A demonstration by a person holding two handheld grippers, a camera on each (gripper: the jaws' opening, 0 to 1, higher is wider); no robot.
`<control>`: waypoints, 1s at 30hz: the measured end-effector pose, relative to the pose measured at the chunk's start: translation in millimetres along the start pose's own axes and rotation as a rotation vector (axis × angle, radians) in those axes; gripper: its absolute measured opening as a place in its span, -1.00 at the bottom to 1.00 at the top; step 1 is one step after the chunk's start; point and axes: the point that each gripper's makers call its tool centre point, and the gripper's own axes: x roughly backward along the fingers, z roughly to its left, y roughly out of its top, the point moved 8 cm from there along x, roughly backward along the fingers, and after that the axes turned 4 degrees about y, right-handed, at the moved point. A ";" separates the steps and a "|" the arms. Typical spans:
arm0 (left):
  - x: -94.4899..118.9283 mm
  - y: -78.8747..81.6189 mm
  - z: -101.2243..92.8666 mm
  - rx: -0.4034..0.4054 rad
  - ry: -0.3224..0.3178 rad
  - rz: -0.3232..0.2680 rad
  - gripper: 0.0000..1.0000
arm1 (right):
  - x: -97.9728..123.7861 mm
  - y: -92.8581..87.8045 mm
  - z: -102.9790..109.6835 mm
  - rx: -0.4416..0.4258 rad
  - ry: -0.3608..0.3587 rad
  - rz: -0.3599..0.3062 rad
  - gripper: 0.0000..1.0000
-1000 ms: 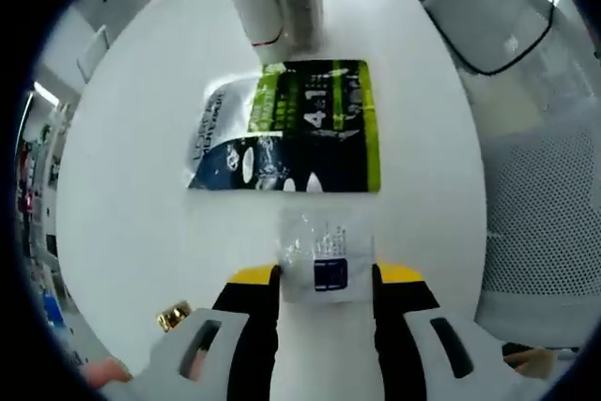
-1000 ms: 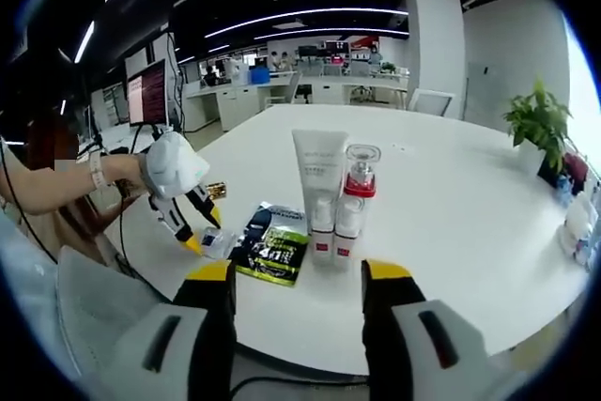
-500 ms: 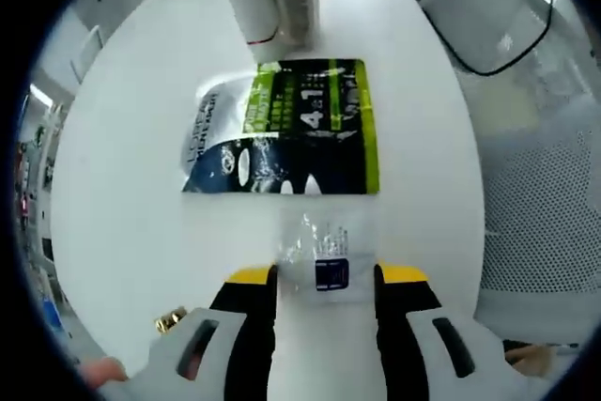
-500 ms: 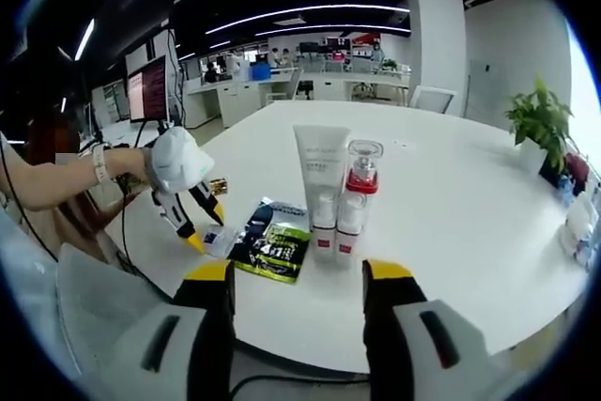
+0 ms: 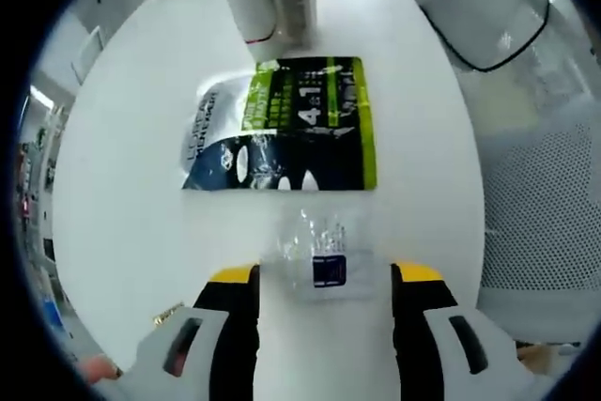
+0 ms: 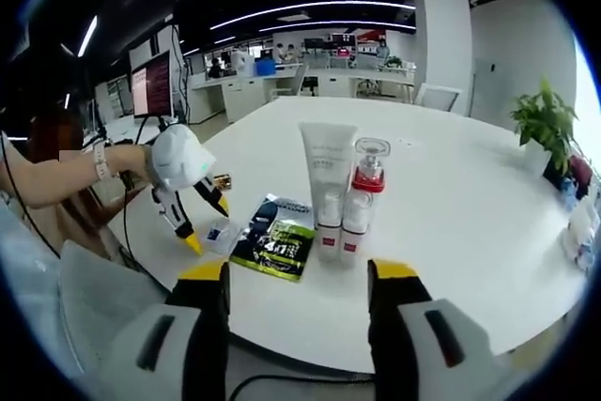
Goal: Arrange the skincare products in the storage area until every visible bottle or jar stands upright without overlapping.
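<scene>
White round surface (image 6: 451,232) has wide bare room right of the products; near edge sits close below the sachets. Right gripper view: tall white tube (image 6: 328,171) and red-collared pump bottle (image 6: 361,196) stand upright, touching, mid-surface. Left gripper view adds label detail: green-black sachet (image 5: 310,124) lies flat over a blue-white sachet (image 5: 216,143). Small clear packet (image 5: 319,255) lies flat between left gripper (image 5: 322,279) jaws, released, gaps both sides. Right gripper (image 6: 298,274) open, holding nothing, hovering off the near edge
</scene>
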 end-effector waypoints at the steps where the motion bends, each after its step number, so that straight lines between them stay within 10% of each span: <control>1: 1.2 -0.4 -0.1 0.005 -0.001 -0.005 0.07 | -0.1 0.8 0.2 0.000 0.000 -0.003 0.26; 30: 66.3 -24.5 -10.6 0.328 0.164 -0.271 0.62 | 2.3 18.7 0.2 0.069 -0.019 -0.005 0.63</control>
